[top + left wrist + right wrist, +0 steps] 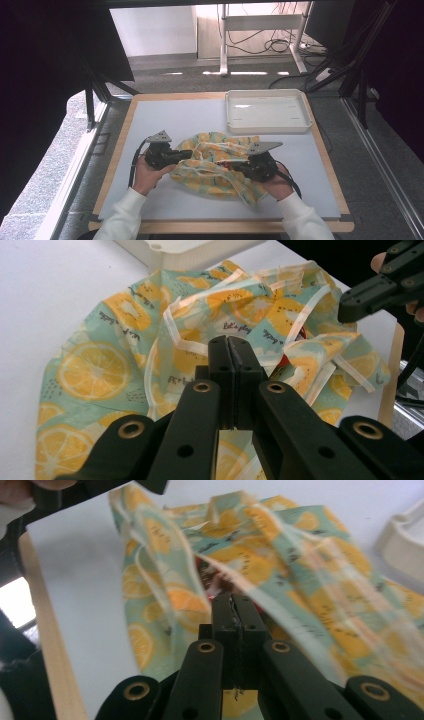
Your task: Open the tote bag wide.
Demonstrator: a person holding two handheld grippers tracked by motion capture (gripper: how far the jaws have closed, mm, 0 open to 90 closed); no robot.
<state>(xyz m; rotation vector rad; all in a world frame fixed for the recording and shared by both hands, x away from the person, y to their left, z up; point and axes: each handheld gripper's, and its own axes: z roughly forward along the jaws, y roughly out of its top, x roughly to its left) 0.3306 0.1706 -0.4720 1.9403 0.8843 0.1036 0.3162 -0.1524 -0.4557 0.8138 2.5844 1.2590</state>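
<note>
Both my tools, left tool (186, 154) and right tool (239, 167), clamp the crumpled cloth (215, 165) before the tray (306, 111); spreading remains undone.

The crumpled cloth (216, 162) fills the middle of the desk (165, 117) between the two grippers. Behind it, near its far edge, a white tray (267, 111) blocks the far right corner. Bare desk lies open to the far left, along both sides and along the near edge.
</note>
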